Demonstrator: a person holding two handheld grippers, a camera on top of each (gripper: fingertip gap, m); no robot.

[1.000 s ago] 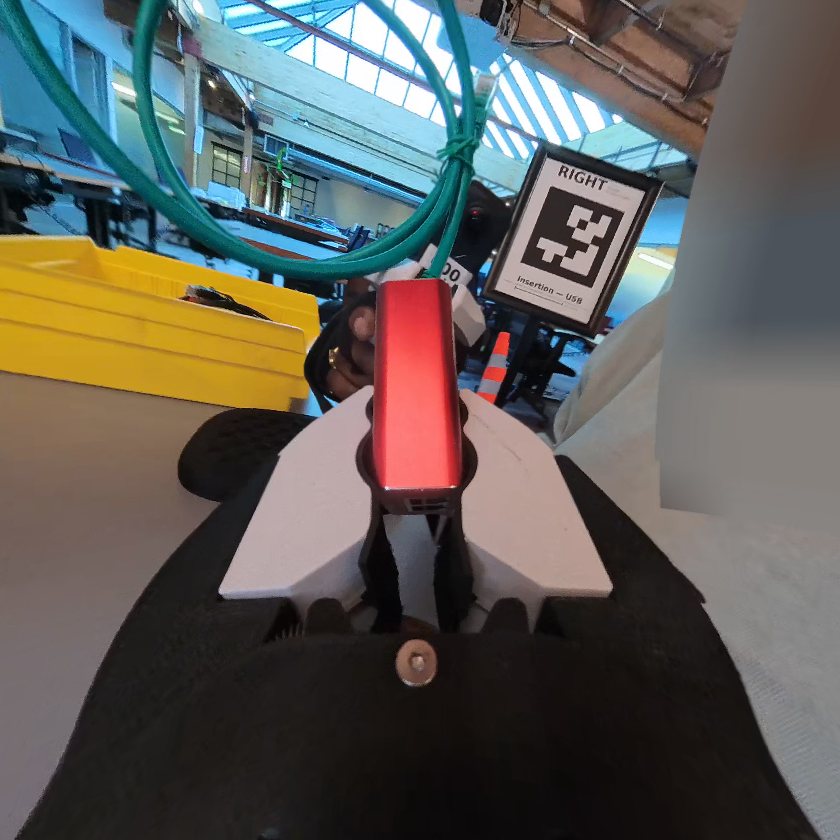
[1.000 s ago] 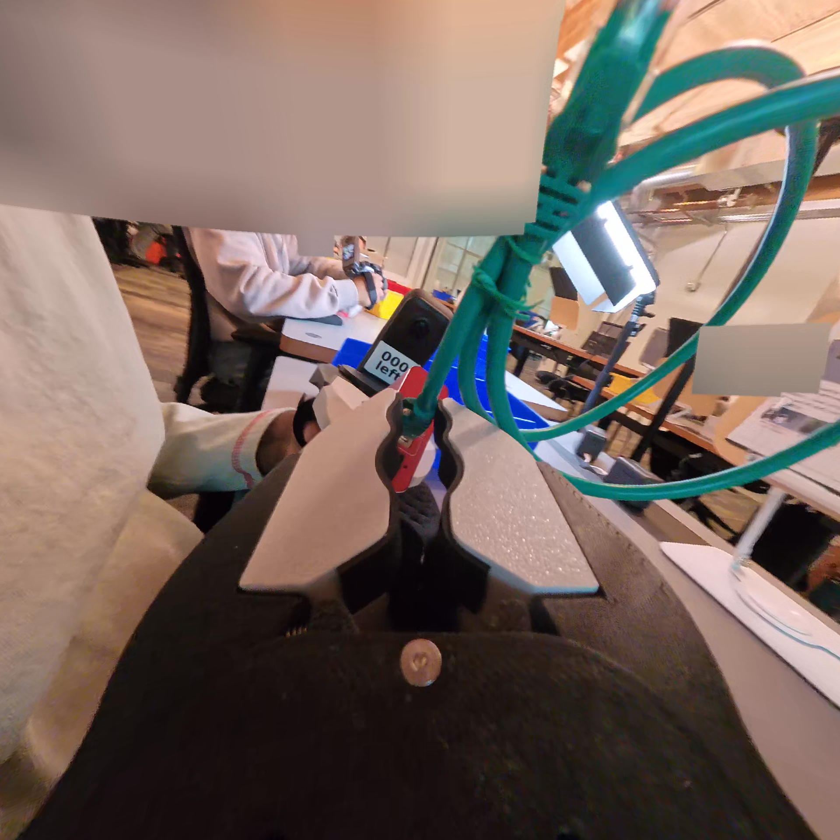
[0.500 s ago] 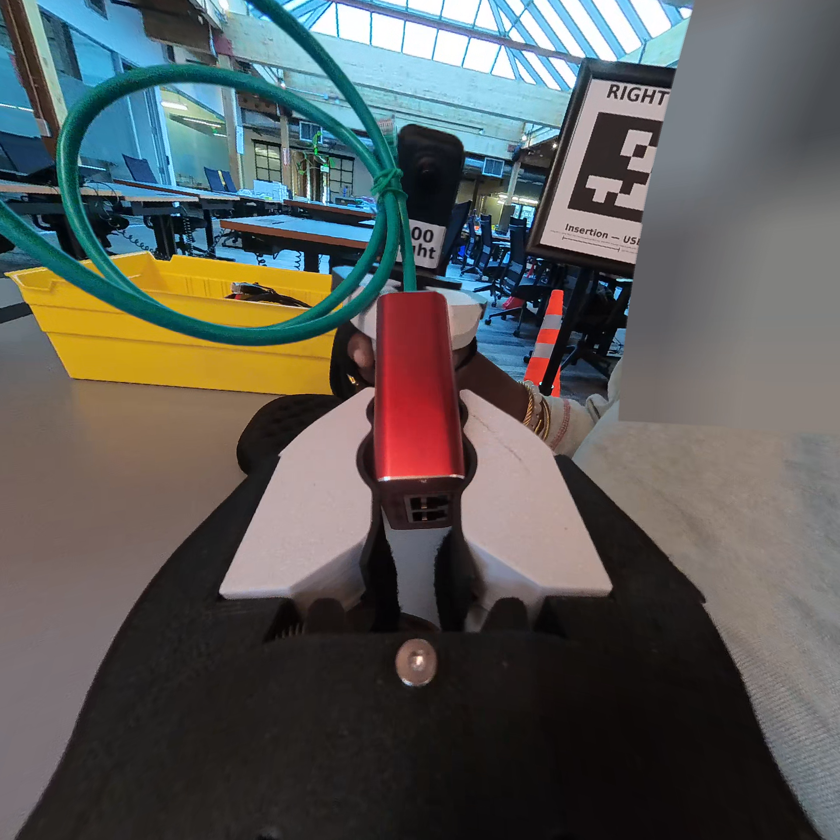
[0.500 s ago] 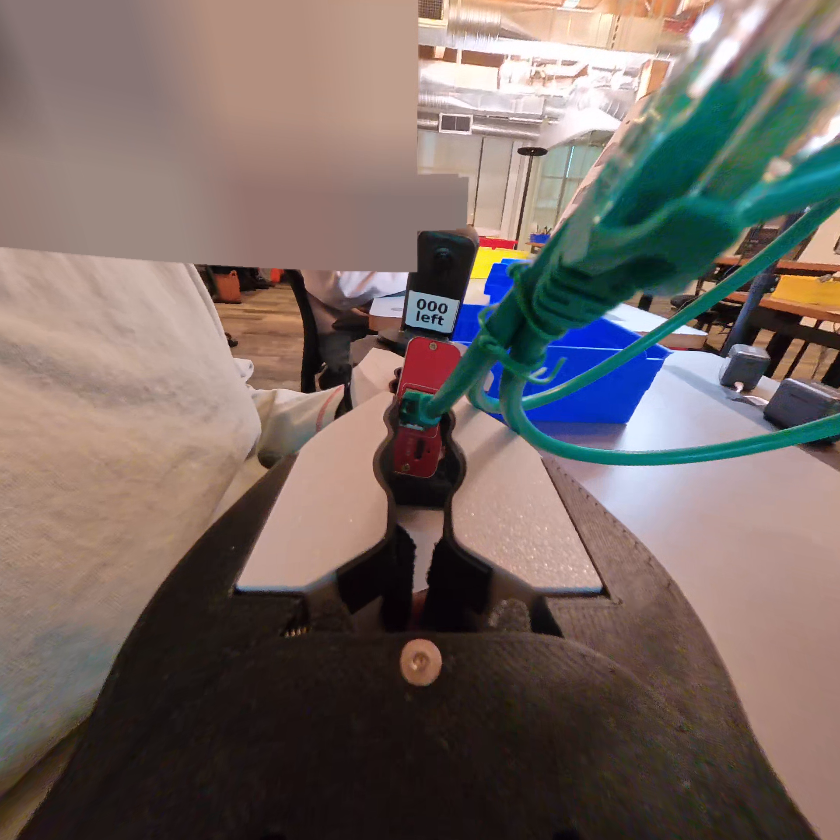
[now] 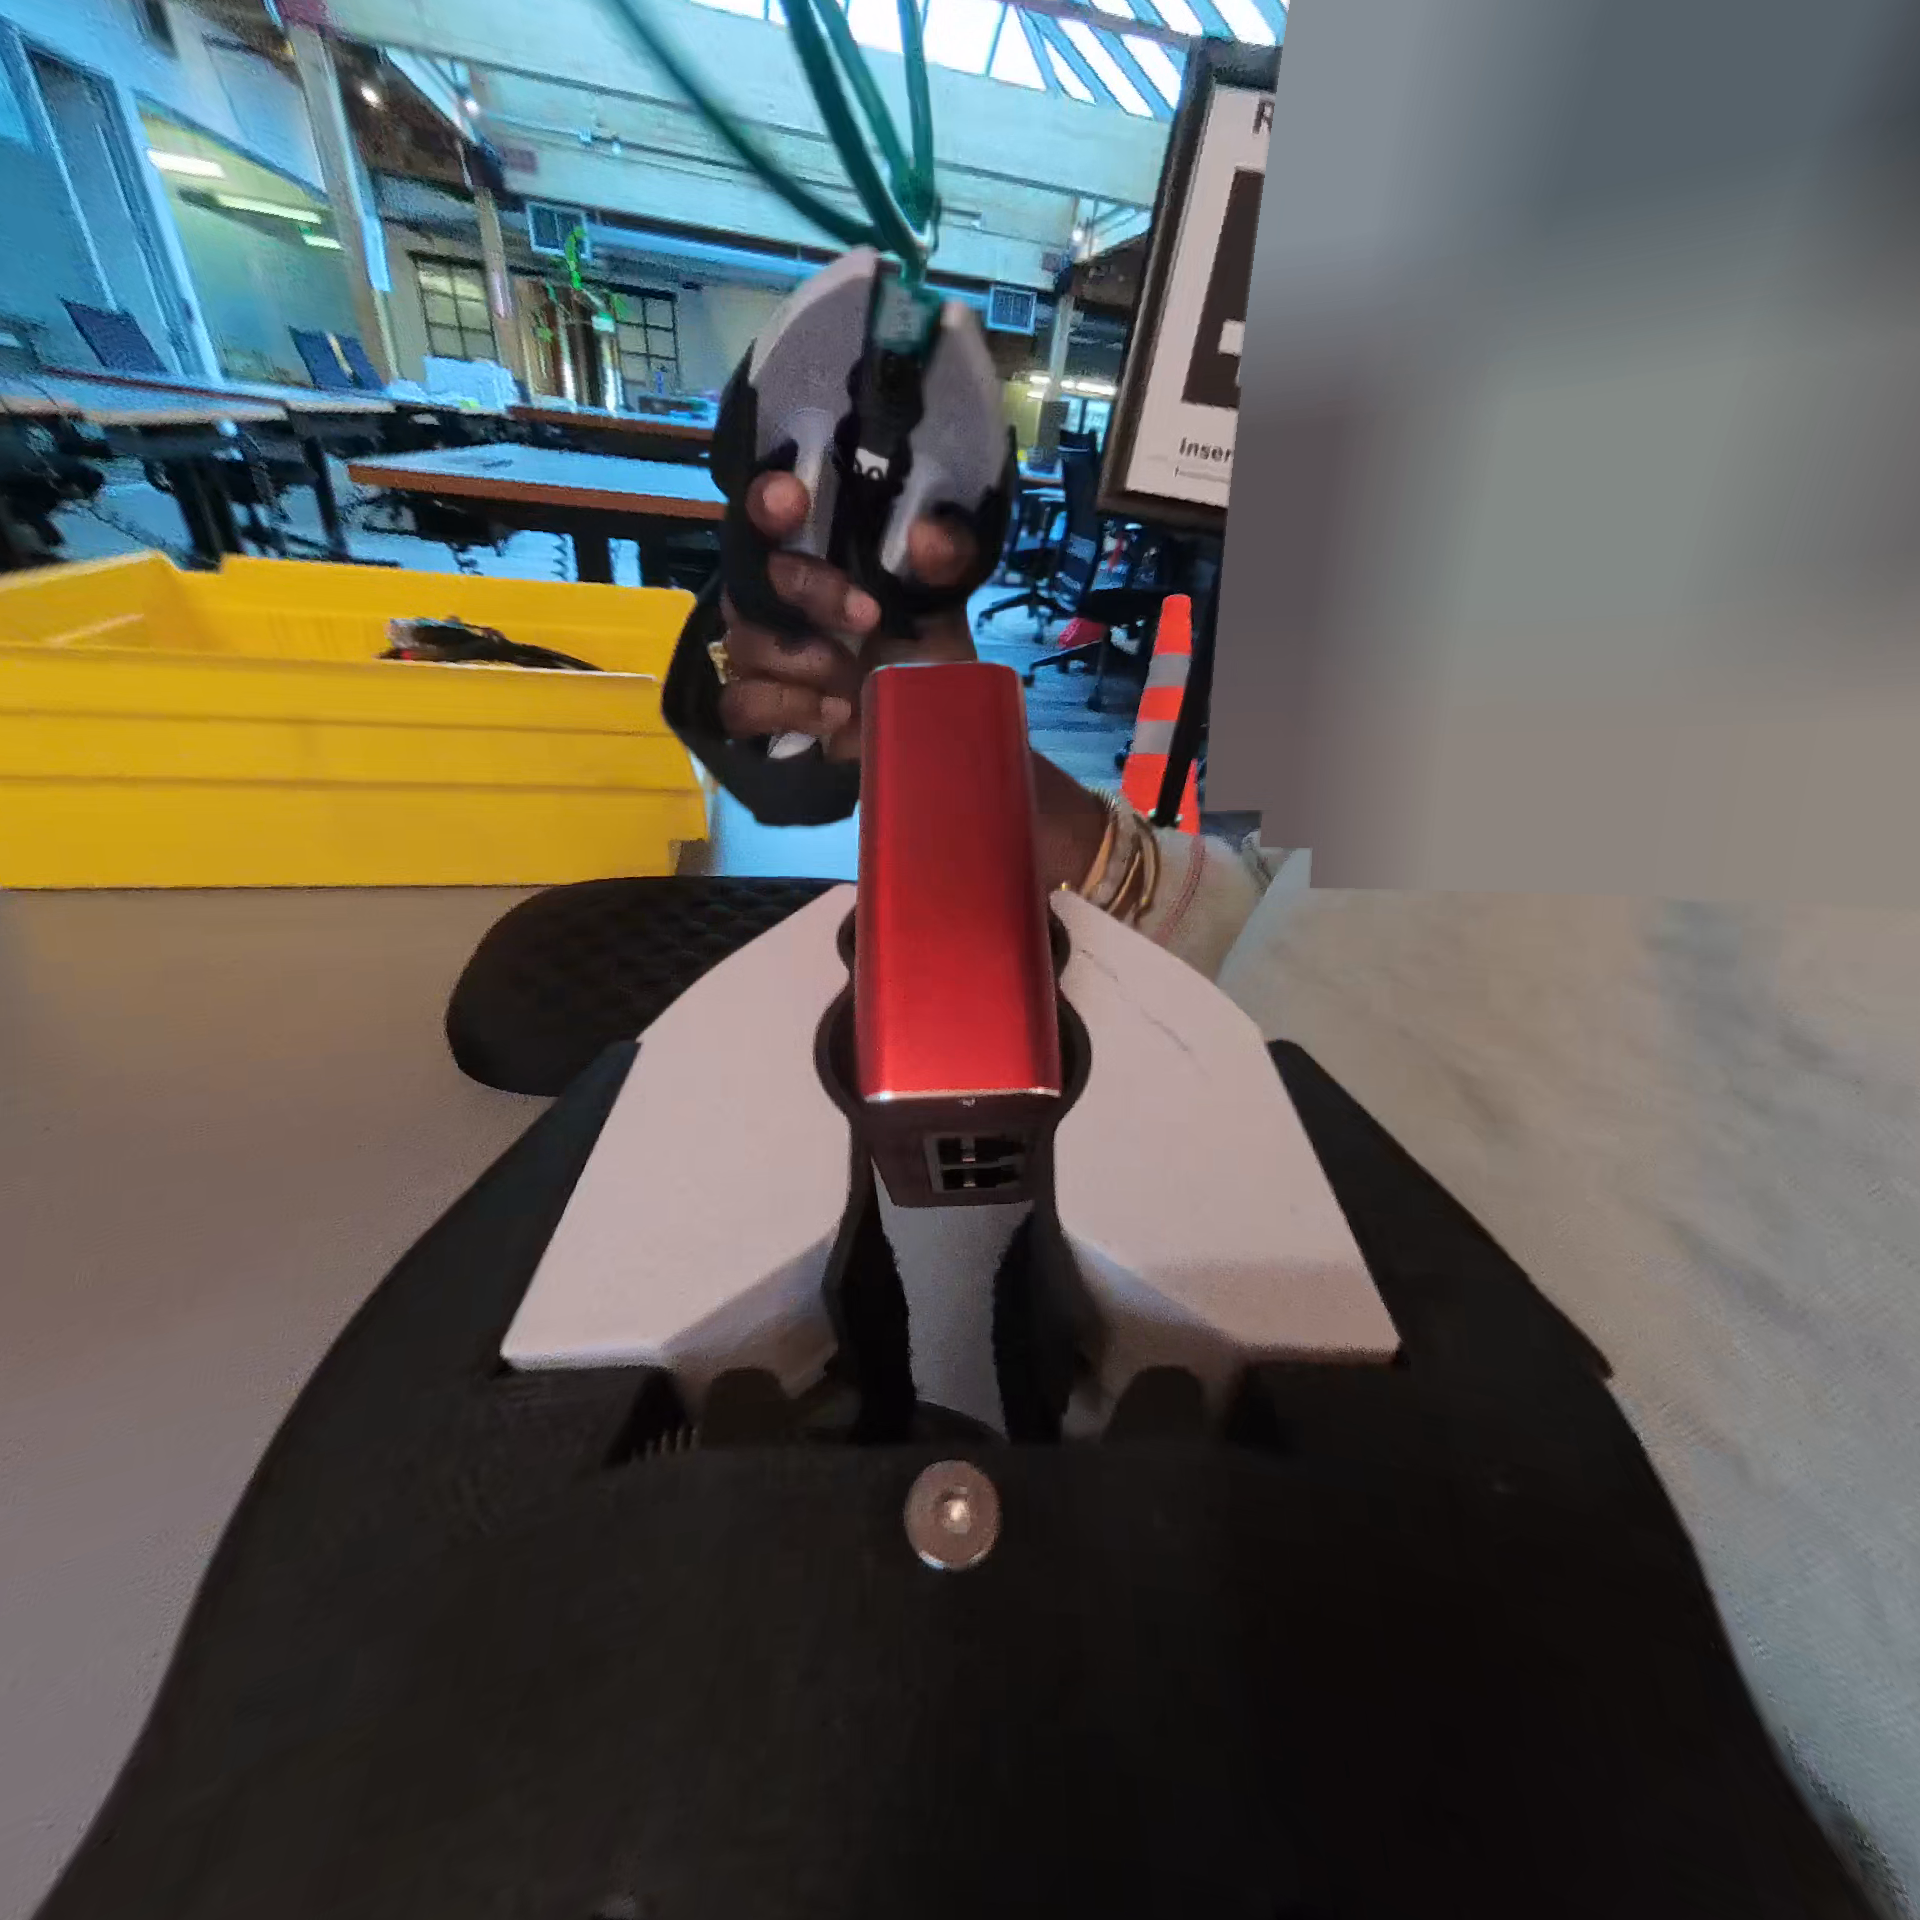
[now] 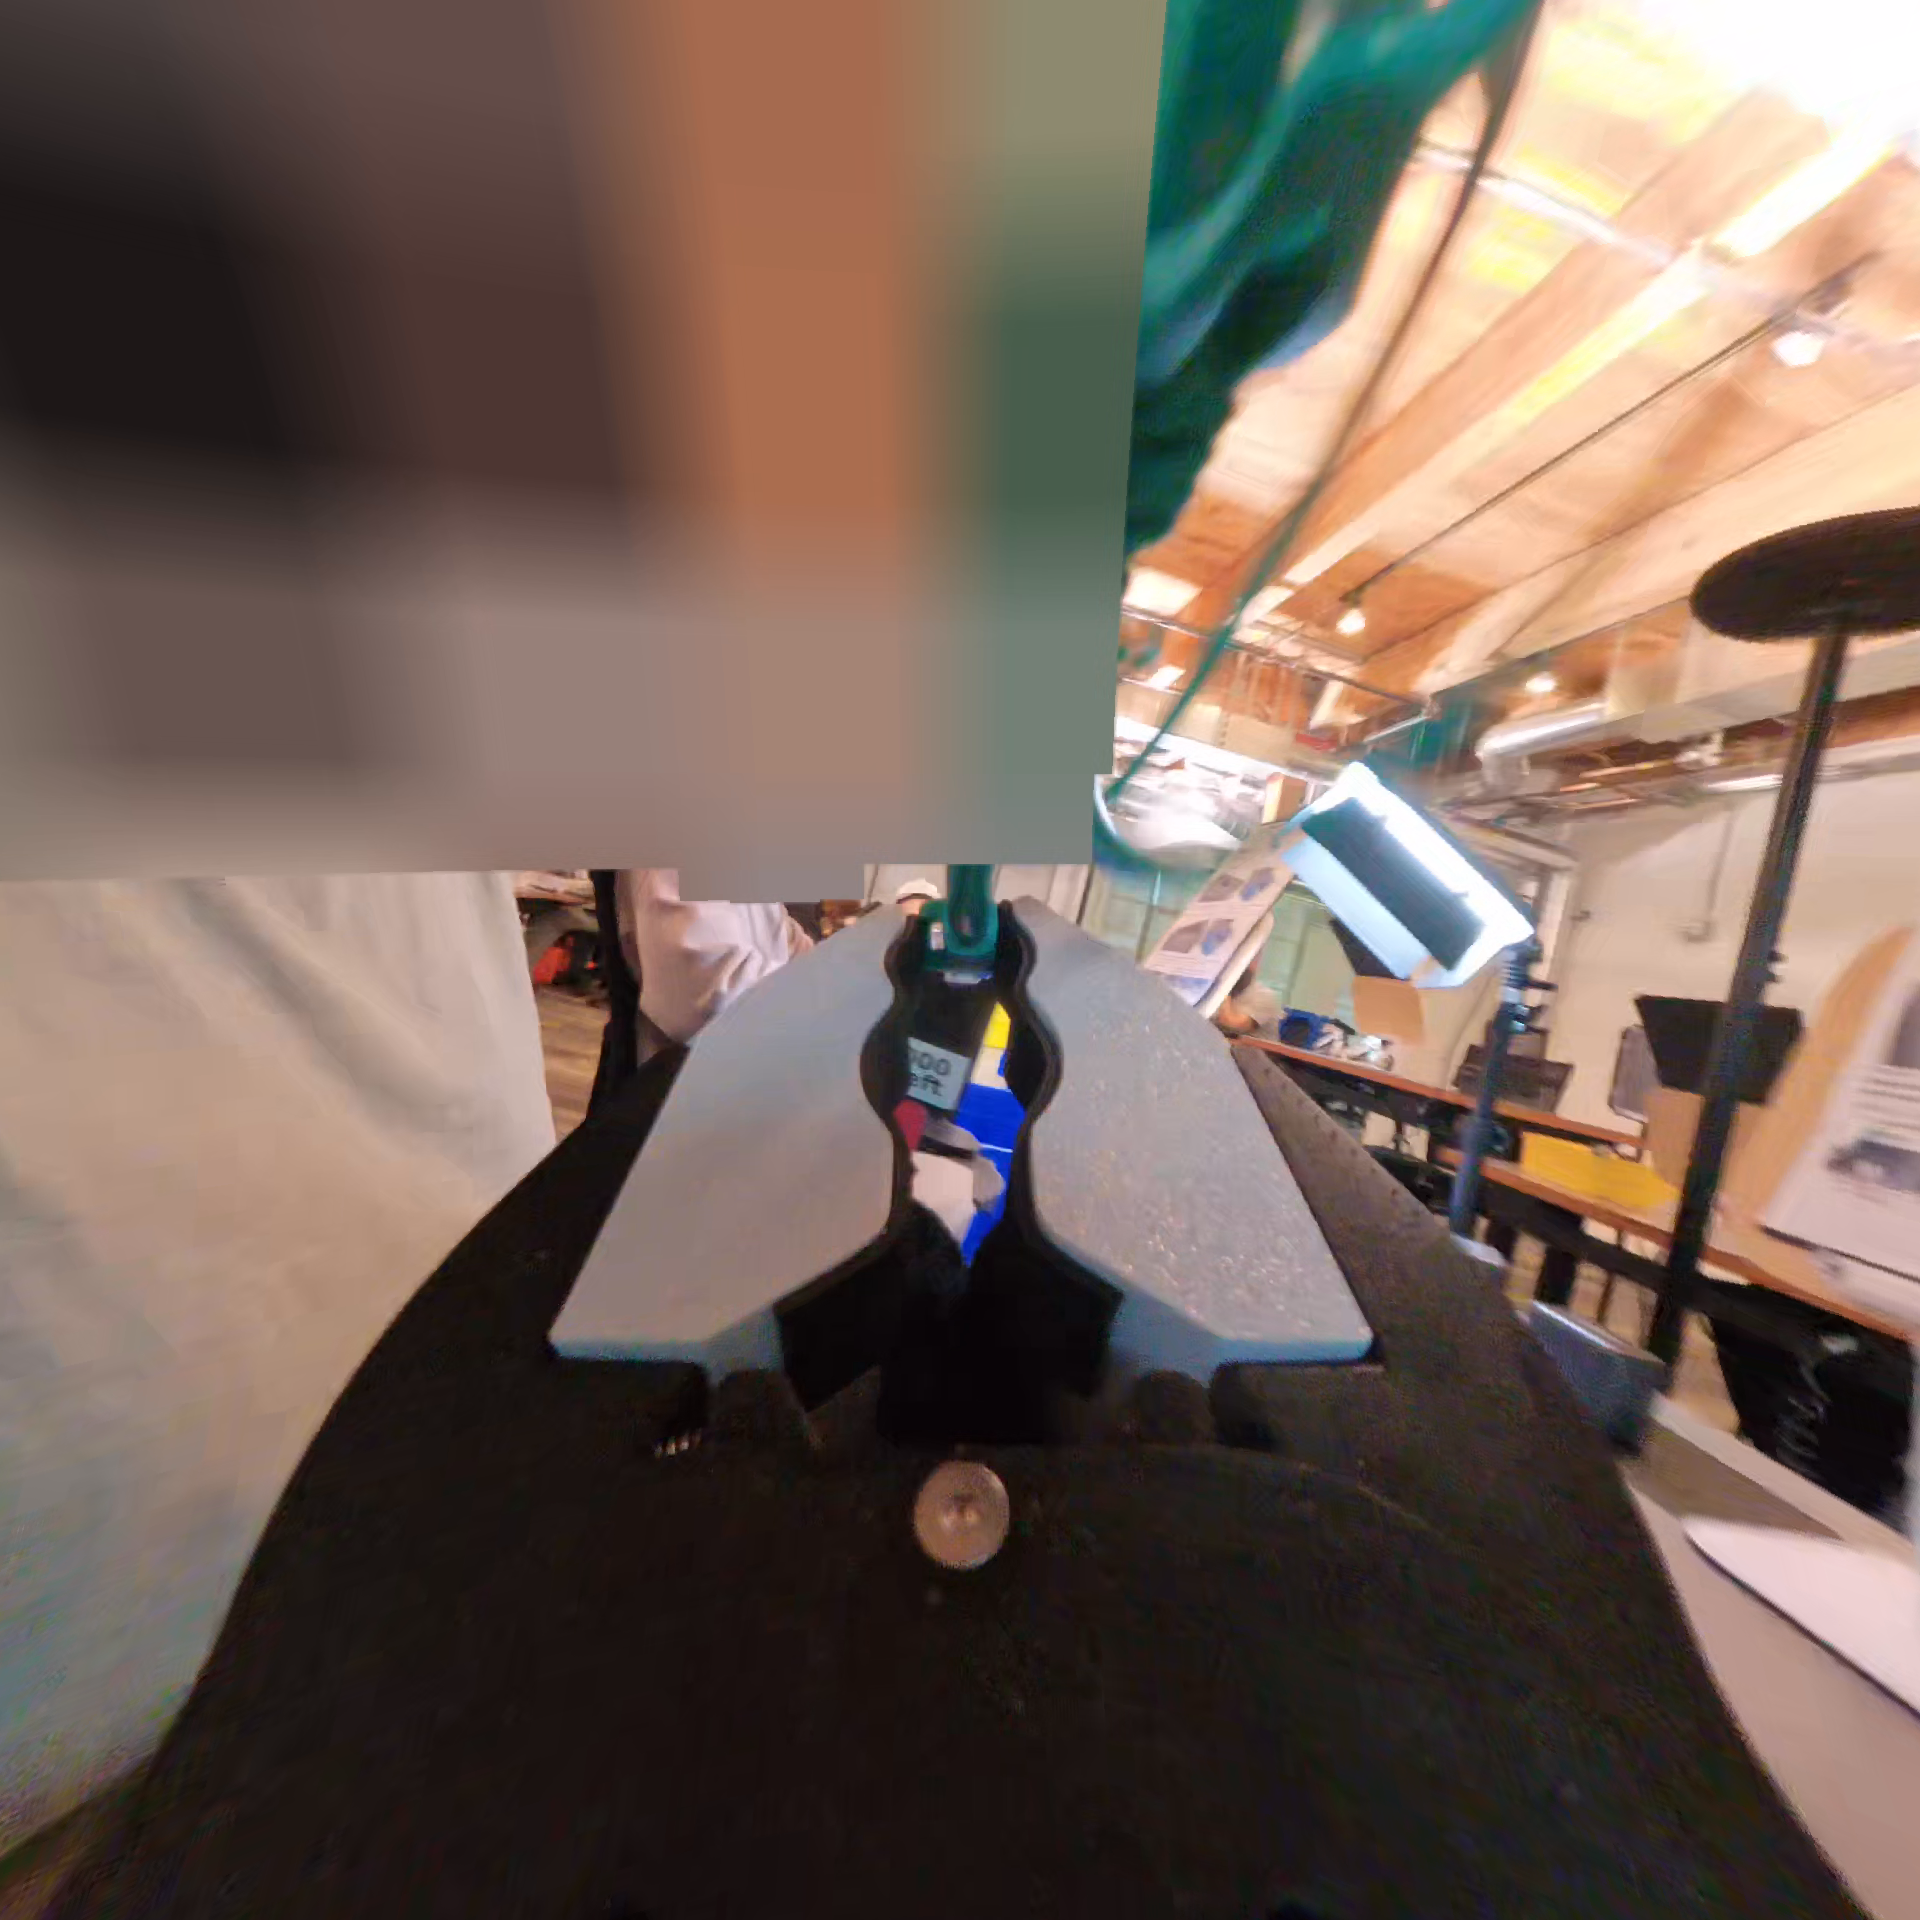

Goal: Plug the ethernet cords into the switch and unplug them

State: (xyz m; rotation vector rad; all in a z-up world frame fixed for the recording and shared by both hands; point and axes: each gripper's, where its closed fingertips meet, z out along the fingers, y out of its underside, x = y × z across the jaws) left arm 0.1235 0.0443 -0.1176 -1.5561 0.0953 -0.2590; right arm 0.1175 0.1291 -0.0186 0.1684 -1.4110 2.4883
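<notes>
Unplugged now — right gripper point(image 6: 961, 940) lifted, pinching green cord point(image 6: 966, 914); left gripper point(image 5: 951, 997) clamps red switch point(image 5: 951, 894).

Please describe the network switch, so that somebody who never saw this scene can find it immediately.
Look in front of the yellow bin, at the left gripper over the grey table. The switch is the red metal bar clamped between its white fingers, the only red metal object there, with dark ports on its near end.

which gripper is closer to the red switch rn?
Left. The left gripper is shut on the red switch; the right gripper is raised above and beyond it, gripping the green cord's plug.
</notes>
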